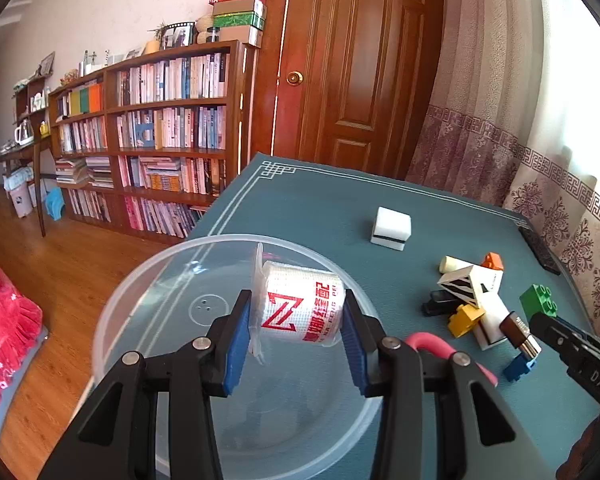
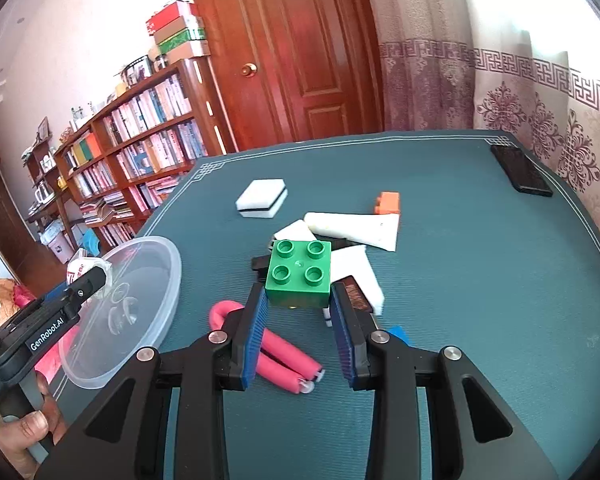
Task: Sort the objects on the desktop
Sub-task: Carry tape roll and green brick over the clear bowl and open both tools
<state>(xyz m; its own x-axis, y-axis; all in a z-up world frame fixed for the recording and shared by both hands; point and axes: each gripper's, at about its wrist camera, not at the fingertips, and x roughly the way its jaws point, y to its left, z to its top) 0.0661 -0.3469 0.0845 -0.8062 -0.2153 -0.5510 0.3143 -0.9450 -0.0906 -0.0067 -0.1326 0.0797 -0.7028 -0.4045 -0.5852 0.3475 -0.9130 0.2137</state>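
A teal mat (image 2: 460,280) with a pale line border is covering the table, which is standing before a dark wooden door (image 1: 356,60), a patterned curtain (image 2: 540,112) and a long bookcase (image 1: 160,128) filled with books. At the table's near left corner a clear round plastic container (image 1: 140,320) is sitting on the mat. The left gripper (image 1: 296,320) is holding a white roll printed with red characters (image 1: 300,308) between its blue pads, directly above the container's opening; the jaws are pressing against both ends of the roll. The right gripper (image 2: 300,308) is gripping a green four-stud brick (image 2: 299,273), the jaws bearing on its two sides, and the brick is hanging over the cluster of objects at mid-table. That cluster is comprising a white tube (image 2: 356,230), an orange brick (image 2: 388,203), a yellow brick (image 1: 465,319), a blue brick (image 1: 520,366), a small brown device with a metal end (image 1: 520,336), and a black-and-white box (image 1: 462,286); several are touching or overlapping one another. A pink foam loop (image 2: 276,364) is lying just beside the cluster, between it and the container. A white block with a black stripe (image 2: 262,199) is resting apart, farther back. A black phone (image 2: 520,174) is lying near the far right edge of the mat. A hand (image 2: 24,432) is grasping the left gripper's handle.
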